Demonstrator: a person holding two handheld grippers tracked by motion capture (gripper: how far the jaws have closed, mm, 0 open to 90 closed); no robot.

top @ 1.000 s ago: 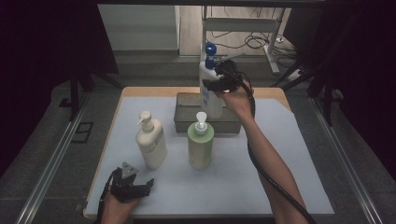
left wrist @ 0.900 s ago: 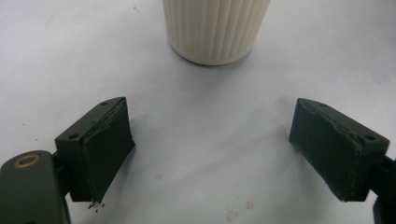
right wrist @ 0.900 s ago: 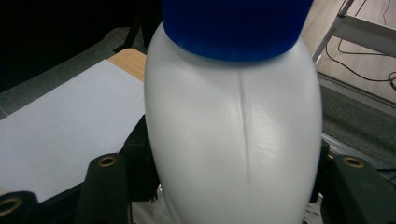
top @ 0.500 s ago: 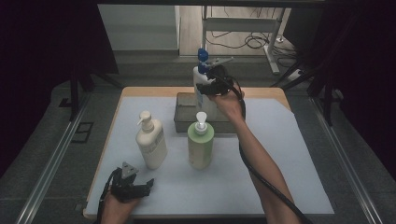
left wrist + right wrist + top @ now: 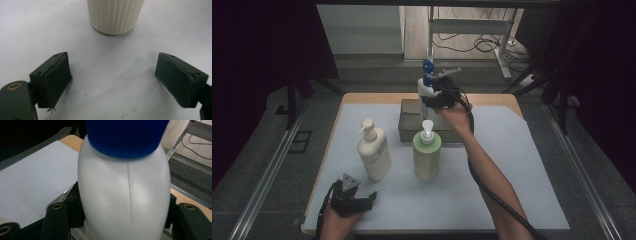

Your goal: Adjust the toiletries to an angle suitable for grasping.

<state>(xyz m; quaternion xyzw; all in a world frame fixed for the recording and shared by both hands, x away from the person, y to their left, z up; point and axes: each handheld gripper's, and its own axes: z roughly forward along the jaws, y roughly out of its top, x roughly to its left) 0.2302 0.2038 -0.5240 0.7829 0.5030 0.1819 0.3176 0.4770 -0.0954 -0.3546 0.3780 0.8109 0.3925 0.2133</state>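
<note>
At the left of the desk (image 5: 512, 165) our left gripper (image 5: 349, 197) rests low with its fingers (image 5: 53, 80) spread wide and nothing between them; the ribbed base of the cream pump bottle (image 5: 373, 152) stands just ahead of it. A careless nudge forward from this hand would tip that bottle, which is tall for its footprint.

Next along, the green pump bottle (image 5: 427, 155) stands just in front of the grey tray (image 5: 409, 122). It sits right under our right forearm, so a dropped elbow or the trailing cable could knock its pump head.

Further right and back, our right gripper (image 5: 439, 100) pinches the white bottle with the blue cap (image 5: 125, 200), fingers (image 5: 56, 220) pressed on either side of its rounded body, over the tray. The bottle wall is smooth and curves away from the pads, so we judge a slip the main risk: the bottle could twist or slide down in the grip. From the high view we cannot tell whether its base already touches the tray floor. If we let go while it hangs above or leans on the tray wall, it may topple into the tray or out toward the green bottle.
</note>
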